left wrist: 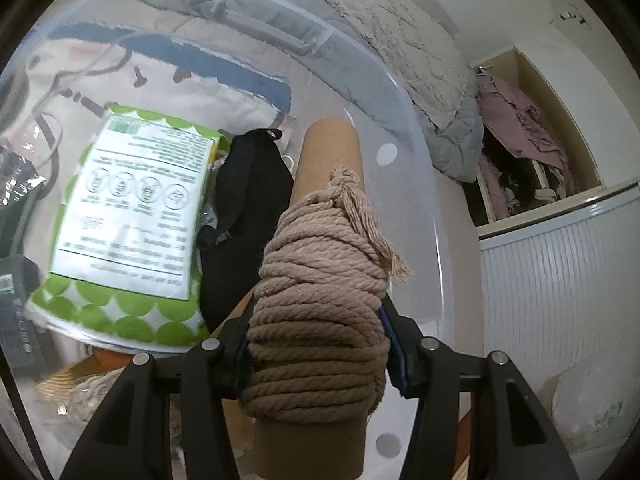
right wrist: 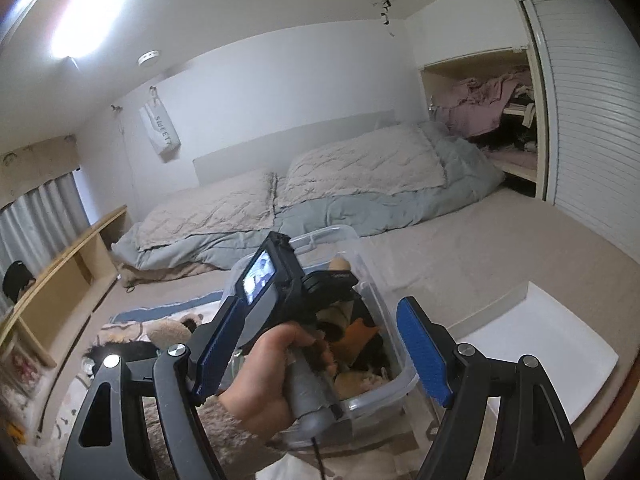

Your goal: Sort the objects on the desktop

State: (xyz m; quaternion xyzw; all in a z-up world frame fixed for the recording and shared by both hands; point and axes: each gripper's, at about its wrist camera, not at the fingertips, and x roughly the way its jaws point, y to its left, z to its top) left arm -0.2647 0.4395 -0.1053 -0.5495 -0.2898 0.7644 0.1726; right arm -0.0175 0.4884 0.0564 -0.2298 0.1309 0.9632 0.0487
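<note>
My left gripper point(left wrist: 316, 332) is shut on a cardboard tube point(left wrist: 328, 152) wound with beige rope point(left wrist: 320, 280); the blue pads press the coil from both sides. The tube points down into a clear plastic bin point(left wrist: 424, 168). On the bin's floor lie a green-dotted packet point(left wrist: 128, 216) and a black pouch point(left wrist: 248, 208). In the right wrist view a hand point(right wrist: 264, 376) holds that gripper's handle over the same bin point(right wrist: 396, 384), and the tube's end point(right wrist: 340, 264) shows above it. My right gripper point(right wrist: 320, 354) hangs open nearer the camera, with nothing between its blue pads point(right wrist: 424, 352).
A white tray or lid point(right wrist: 540, 344) lies right of the bin. Behind are a bed with grey quilts point(right wrist: 360, 176), an open closet full of clothes point(right wrist: 488, 96) and a low wooden shelf point(right wrist: 60, 272). A plush toy point(right wrist: 168, 330) lies on the rug at left.
</note>
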